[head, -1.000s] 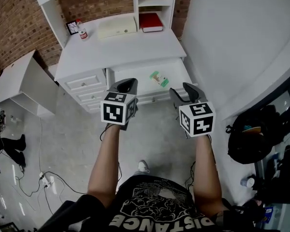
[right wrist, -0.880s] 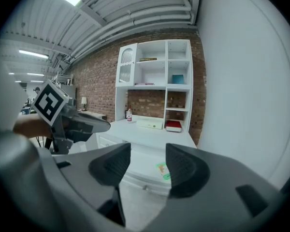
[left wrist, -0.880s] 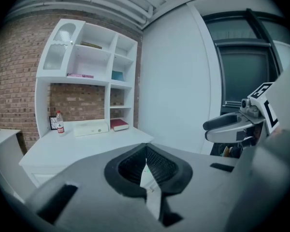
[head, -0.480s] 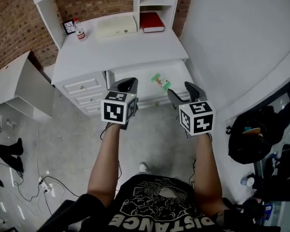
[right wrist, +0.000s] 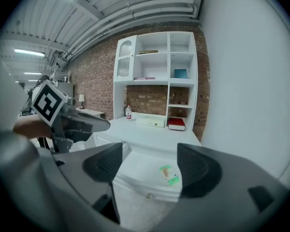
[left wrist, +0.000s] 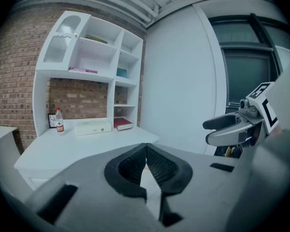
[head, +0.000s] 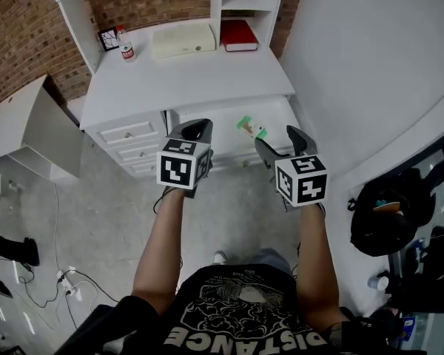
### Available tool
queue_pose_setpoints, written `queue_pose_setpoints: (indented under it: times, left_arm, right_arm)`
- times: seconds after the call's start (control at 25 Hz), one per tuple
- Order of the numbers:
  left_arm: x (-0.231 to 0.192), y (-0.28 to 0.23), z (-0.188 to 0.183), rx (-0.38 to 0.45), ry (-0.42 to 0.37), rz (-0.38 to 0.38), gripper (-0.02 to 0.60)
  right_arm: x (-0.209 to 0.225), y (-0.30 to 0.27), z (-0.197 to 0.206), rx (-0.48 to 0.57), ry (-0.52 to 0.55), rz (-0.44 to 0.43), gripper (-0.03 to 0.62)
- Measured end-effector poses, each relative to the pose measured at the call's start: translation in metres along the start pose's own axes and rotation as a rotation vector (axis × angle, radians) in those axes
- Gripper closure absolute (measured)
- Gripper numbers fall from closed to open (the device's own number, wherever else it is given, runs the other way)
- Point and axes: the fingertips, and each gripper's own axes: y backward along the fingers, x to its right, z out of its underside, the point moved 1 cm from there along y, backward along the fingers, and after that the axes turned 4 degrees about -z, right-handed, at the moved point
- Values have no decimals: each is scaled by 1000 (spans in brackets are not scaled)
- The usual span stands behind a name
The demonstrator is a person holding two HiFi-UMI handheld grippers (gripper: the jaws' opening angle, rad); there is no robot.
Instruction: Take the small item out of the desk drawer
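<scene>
The small item, a green and white packet (head: 250, 128), lies in the open white desk drawer (head: 220, 122). Both grippers hover over the floor just in front of the drawer, touching nothing. In the right gripper view the packet (right wrist: 169, 174) shows ahead and below, framed by the jaws but well beyond them. My right gripper (head: 279, 143) (right wrist: 150, 164) is open; its jaws have just been opening and nothing is between them. My left gripper (head: 195, 130) (left wrist: 146, 152) is shut, pads together and empty, in front of the drawer's left end.
On the desk top (head: 185, 76) stand a cream box (head: 180, 41), a red book (head: 239, 35), a small bottle (head: 126, 48) and a framed clock (head: 109, 41). Closed drawers (head: 129, 135) sit left of the open one. A white cabinet (head: 29, 128), floor cables (head: 52, 276) and a black bag (head: 388, 207) flank me.
The right gripper's jaws have spread wider. Both grippers have come a little closer to the open drawer. The left gripper stays shut.
</scene>
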Motion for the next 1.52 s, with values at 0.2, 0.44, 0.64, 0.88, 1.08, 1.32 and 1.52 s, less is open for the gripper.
queue_pose_setpoints:
  times: [0.2, 0.44, 0.64, 0.88, 1.08, 1.32, 1.52]
  left_arm:
    - [-5, -2, -1, 3, -6, -6, 572]
    - [-8, -8, -3, 10, -15, -16, 572]
    - [-12, -17, -2, 4, -16, -32, 572]
    - [-21, -33, -1, -9, -17, -57, 572]
    - [-31, -48, 5, -24, 1, -85, 572]
    - [-38, -73, 11, -43, 16, -106, 572]
    - [-43, -100, 8, -36, 44, -117, 572]
  right_arm:
    - [0, -7, -1, 6, -2, -5, 247]
    - [7, -15, -4, 15, 8, -10, 246]
    - [16, -25, -4, 21, 10, -23, 246]
    - [29, -47, -5, 24, 10, -49, 246]
    - [42, -68, -1, 7, 10, -72, 246]
    - [60, -95, 8, -47, 22, -102, 246]
    - [75, -122, 22, -122, 40, -145, 237]
